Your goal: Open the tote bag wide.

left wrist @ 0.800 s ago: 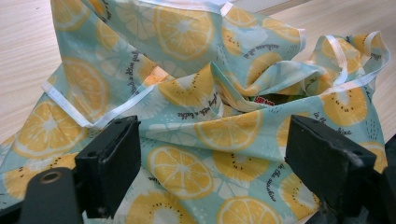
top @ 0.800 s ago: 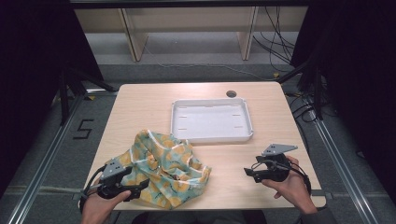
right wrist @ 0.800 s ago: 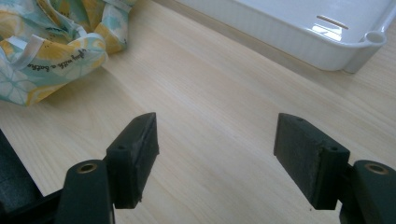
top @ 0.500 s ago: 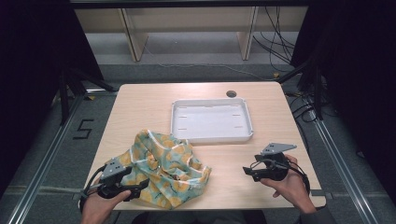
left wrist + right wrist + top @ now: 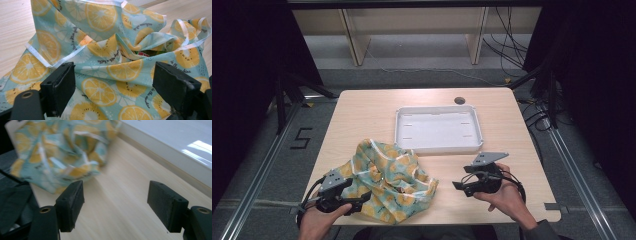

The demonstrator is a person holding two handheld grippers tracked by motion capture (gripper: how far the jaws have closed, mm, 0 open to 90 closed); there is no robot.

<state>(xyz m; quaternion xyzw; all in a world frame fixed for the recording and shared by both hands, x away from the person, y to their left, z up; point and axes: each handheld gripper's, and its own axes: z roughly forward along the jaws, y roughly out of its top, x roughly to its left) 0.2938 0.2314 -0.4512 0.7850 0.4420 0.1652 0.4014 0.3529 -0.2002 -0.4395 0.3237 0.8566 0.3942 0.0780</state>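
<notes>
Both grippers spread, nothing gripped; crumpled cloth at near-left table edge.

Left gripper point(image 5: 362, 199), jaws wide, sits at the rumpled turquoise cloth printed with orange slices point(image 5: 389, 182), fabric between the pads but unpinched, likely lined up for a hem grab. Right gripper point(image 5: 458, 185), also released, points at the cloth across bare wooden table point(image 5: 362, 115); white rectangular plastic tray point(image 5: 439, 146) lies just beyond.

My black hand-held gripper point(image 5: 113, 82) faces a pale teal cloth point(image 5: 387, 177) printed with orange citrus slices, beside a white tray point(image 5: 438, 146) on the light wooden table point(image 5: 372, 107).
</notes>
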